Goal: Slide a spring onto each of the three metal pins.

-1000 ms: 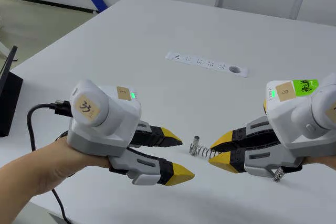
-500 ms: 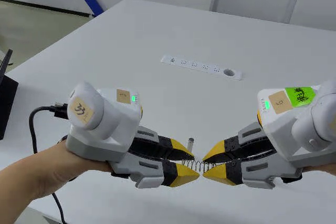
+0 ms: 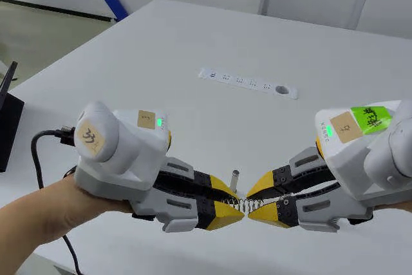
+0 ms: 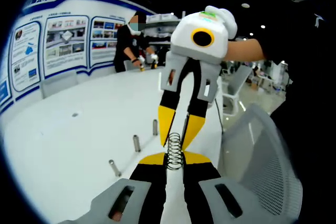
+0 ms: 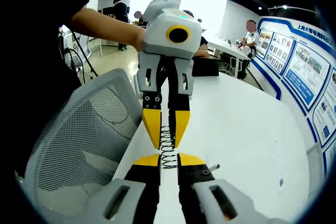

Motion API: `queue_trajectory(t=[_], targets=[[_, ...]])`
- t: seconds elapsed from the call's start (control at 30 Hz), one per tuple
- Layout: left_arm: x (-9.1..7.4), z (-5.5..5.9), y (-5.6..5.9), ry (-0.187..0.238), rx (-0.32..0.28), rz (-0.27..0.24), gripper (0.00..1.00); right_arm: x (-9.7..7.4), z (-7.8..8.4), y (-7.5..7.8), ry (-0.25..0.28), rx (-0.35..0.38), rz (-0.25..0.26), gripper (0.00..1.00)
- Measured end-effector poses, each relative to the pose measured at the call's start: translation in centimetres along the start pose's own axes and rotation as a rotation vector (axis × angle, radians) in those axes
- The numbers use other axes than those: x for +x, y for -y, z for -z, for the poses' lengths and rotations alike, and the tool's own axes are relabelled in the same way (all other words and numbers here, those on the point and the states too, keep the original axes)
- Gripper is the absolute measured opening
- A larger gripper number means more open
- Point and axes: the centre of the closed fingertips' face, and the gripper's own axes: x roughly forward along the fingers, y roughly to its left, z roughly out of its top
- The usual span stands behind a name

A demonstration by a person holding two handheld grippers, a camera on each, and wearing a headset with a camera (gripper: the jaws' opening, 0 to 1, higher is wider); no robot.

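With left tool [image 3: 233,208] and right tool [image 3: 257,203] each seemingly clenched on an end of the spring [image 3: 246,205], held above the worktop [image 3: 193,43] near a pin [image 3: 235,178], any uneven tug could flick it away.

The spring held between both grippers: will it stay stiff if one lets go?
The spring is thin, open-coiled wire, so it will probably bend or sag rather than stay rigid. It looks light, pinched by the left gripper and right gripper at its ends. Being round, it may roll if dropped on the smooth table.
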Motion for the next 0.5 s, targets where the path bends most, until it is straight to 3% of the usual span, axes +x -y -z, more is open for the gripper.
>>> queue_trajectory(t=[0.1,0.27,0.37,0.5], targets=[[0.00,-0.28,0.06,0.008,0.002,0.003,0.10,-0.02,0.28,-0.09,-0.004,0.021,-0.003,0.20],[0.04,-0.13,0.21,0.001,0.004,0.015,0.10,-0.38,0.75,0.15,0.009,0.032,0.005,0.14],[0.01,-0.17,0.20,0.016,-0.018,0.017,0.10,-0.48,0.73,-0.02,0.029,0.053,-0.010,0.11],[0.07,-0.28,0.37,0.011,0.003,0.017,0.10,-0.43,0.81,-0.18,0.042,0.080,-0.031,0.11]])
